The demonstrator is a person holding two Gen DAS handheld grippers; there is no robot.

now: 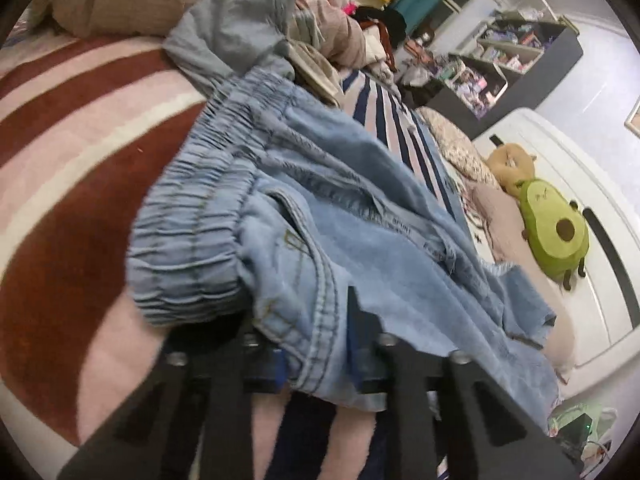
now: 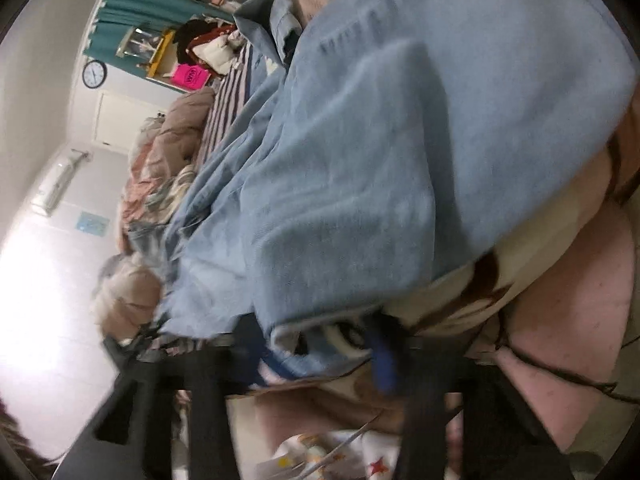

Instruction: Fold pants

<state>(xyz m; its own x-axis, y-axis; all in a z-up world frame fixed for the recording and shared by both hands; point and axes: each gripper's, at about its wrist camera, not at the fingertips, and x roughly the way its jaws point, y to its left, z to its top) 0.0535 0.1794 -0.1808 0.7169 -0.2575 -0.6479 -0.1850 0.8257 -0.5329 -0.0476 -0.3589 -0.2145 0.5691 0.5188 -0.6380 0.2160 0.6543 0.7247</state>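
Light blue denim pants [image 1: 304, 216] with an elastic waistband [image 1: 188, 236] lie bunched over a pink, white and maroon striped blanket [image 1: 72, 128]. My left gripper [image 1: 316, 356] is shut on the pants at a seamed pocket edge beside the waistband. In the right wrist view the same pants [image 2: 360, 152] fill the middle of the frame. My right gripper [image 2: 324, 348] is shut on their lower edge, with denim pinched between the blue-padded fingers [image 2: 384, 360]. That view is tilted and blurred.
A grey-blue garment [image 1: 236, 36] and piled bedding [image 1: 340, 28] lie behind the pants. An avocado plush [image 1: 556, 228] lies by the white bed frame [image 1: 600, 184]. Shelves [image 1: 504, 60] stand at the wall. A patterned cloth [image 2: 320, 452] lies under the right gripper.
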